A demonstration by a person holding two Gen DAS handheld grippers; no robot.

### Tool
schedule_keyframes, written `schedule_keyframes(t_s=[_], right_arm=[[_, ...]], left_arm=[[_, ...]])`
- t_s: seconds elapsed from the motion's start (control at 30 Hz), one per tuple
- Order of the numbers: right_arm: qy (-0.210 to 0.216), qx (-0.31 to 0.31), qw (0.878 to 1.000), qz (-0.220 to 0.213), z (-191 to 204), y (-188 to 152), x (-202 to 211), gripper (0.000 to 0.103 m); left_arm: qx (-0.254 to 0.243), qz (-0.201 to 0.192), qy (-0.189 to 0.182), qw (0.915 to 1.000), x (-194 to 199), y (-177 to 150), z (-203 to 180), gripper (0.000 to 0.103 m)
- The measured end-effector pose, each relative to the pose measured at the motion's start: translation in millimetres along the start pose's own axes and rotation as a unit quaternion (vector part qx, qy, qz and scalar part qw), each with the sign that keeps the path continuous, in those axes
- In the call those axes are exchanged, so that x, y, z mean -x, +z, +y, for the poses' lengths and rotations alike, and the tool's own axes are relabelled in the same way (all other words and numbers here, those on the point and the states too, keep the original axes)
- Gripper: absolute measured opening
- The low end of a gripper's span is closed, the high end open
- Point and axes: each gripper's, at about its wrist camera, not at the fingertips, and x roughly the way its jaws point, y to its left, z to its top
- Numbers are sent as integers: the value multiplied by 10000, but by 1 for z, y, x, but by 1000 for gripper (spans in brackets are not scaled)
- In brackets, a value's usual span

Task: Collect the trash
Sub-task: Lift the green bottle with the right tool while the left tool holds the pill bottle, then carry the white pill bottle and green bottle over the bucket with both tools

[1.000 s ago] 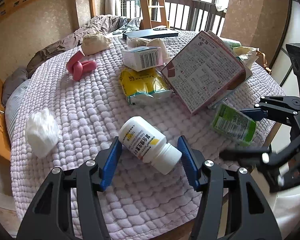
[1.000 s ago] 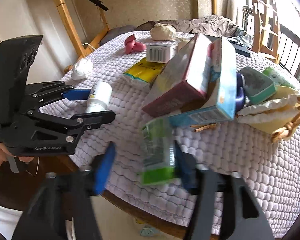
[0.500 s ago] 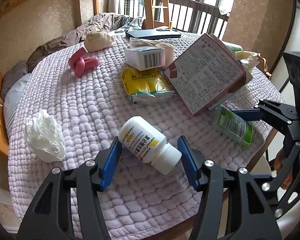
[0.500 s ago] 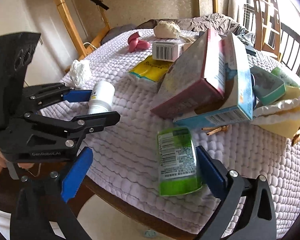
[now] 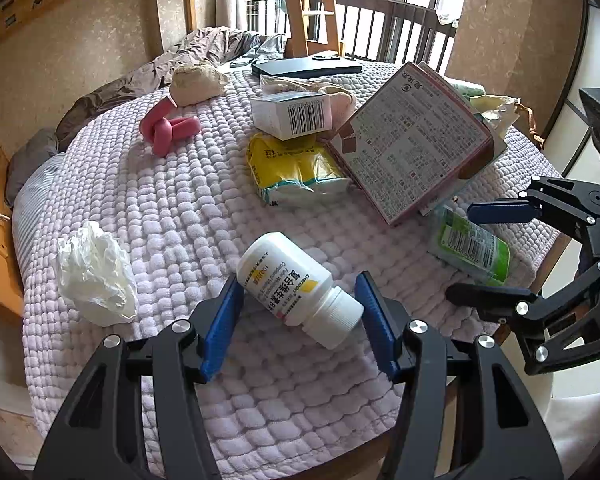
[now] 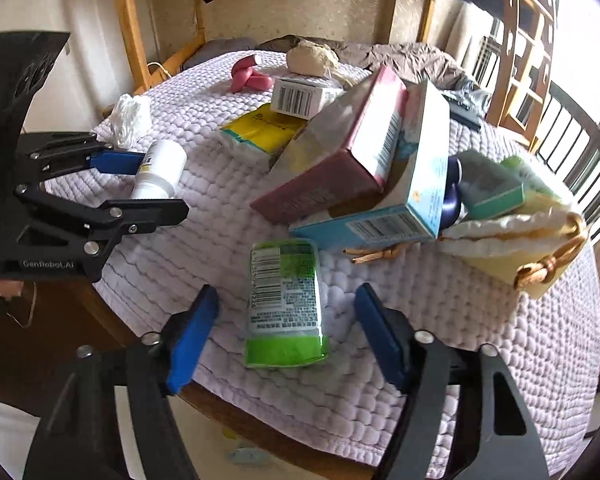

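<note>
A white pill bottle (image 5: 296, 284) lies slantwise between the blue pads of my left gripper (image 5: 300, 280), base against one pad and cap against the other, so the gripper is shut on it. The right wrist view shows the same gripper (image 6: 162, 184) holding the bottle (image 6: 160, 168) at the left. A green packet (image 6: 284, 304) lies flat on the lilac quilted cover (image 6: 480, 340) near the table's front edge. My right gripper (image 6: 287, 292) straddles the packet with its jaws closing, and a gap remains on each side. In the left wrist view the packet (image 5: 468, 246) sits at the right.
A pink-and-brown box (image 6: 340, 160) leans on a light blue box (image 6: 416, 200) behind the packet. Beside them are a white barcode box (image 5: 292, 114), a yellow pack (image 5: 296, 168), a crumpled tissue (image 5: 96, 276), a pink knotted toy (image 5: 166, 128) and a cloth bag with woven handles (image 6: 540, 240).
The green packet was blurred between the right jaws, then lay on the cover as they spread wide, and they have now narrowed around it. The left gripper and bottle have not moved.
</note>
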Motion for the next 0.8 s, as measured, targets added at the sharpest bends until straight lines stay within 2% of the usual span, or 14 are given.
schedule_keyframes(t_s=[0.1,0.17,0.2,0.37,0.8], right_arm=[[79,88,9999,24,3,0,3,47],[100,144,9998,36,5,0,5,44],[107,153,9998,47,6,1,5,38],[466,-133,9987,122,-3,-2,11,37],[722,-895,9934,22,-18,-17,32,37]], left_arm=[[3,2,-6,10000,0,0,0,59],[10,0,-7,10000,0,0,0,59],[16,-2,-8,10000,1,0,0,59],[52,-17,-43,10000,5,-2,-1,59],[103,-69,-93,9999,23,-5,-17,59]])
